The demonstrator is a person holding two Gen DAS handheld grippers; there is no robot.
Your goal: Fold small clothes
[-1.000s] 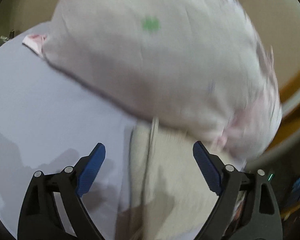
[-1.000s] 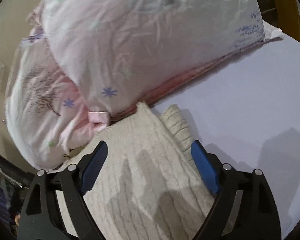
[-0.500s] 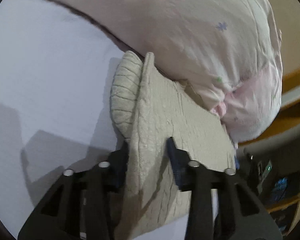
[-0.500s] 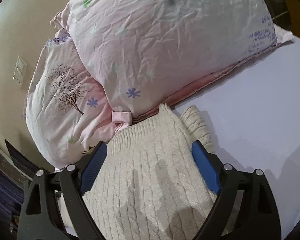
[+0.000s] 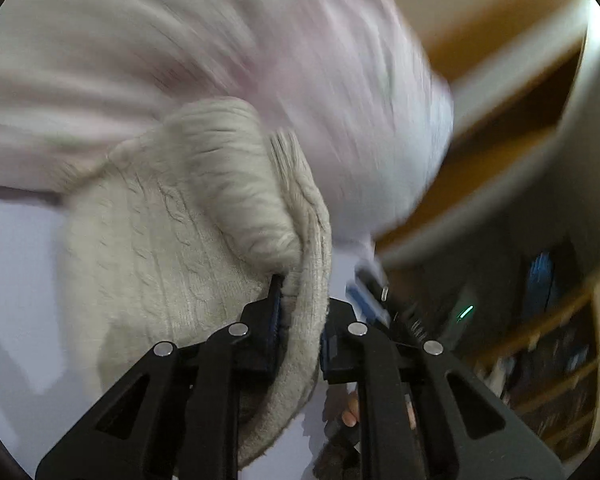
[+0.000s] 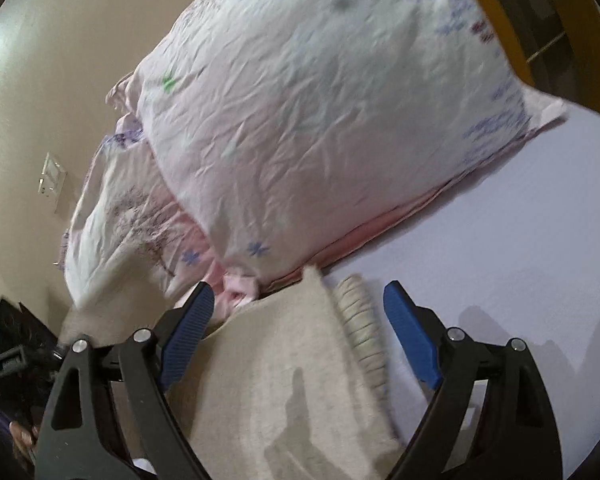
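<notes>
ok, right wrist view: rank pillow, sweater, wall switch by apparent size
1. Pillow, fills most of the frame.
2. Sweater, smaller, though it sits nearest the camera and its lower part is cut off, so true size is unsure.
3. Wall switch, tiny.

A home bedroom: two pale pink printed pillows [image 6: 320, 120] lie stacked on a bed [image 6: 520, 248] with a lavender sheet, filling the centre of the frame. A beige wall with a light switch [image 6: 52, 178] sits at left; wooden shelves [image 5: 560, 380] show lower right in the left view.
</notes>
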